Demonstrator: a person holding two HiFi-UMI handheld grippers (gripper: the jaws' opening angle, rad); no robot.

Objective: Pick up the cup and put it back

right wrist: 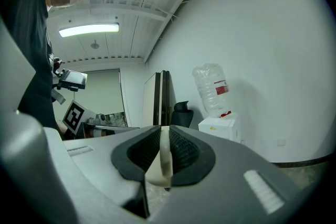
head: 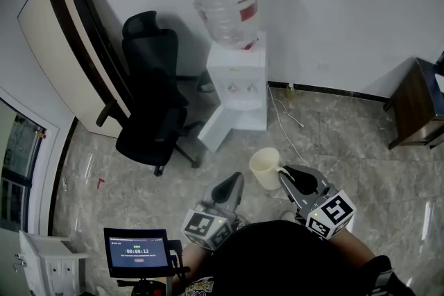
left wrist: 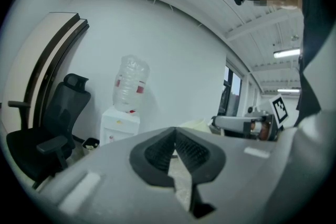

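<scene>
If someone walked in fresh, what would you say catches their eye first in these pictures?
Probably the cream cup, held by its handle in the right hand-held gripper, low in the middle of the head view. Beyond it stands the white water dispenser with its upturned bottle, and the black office chair sits just left of that.

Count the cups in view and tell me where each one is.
1. The cream cup is held by its handle in the right tool, before the water dispenser; more could be hidden elsewhere.
</scene>
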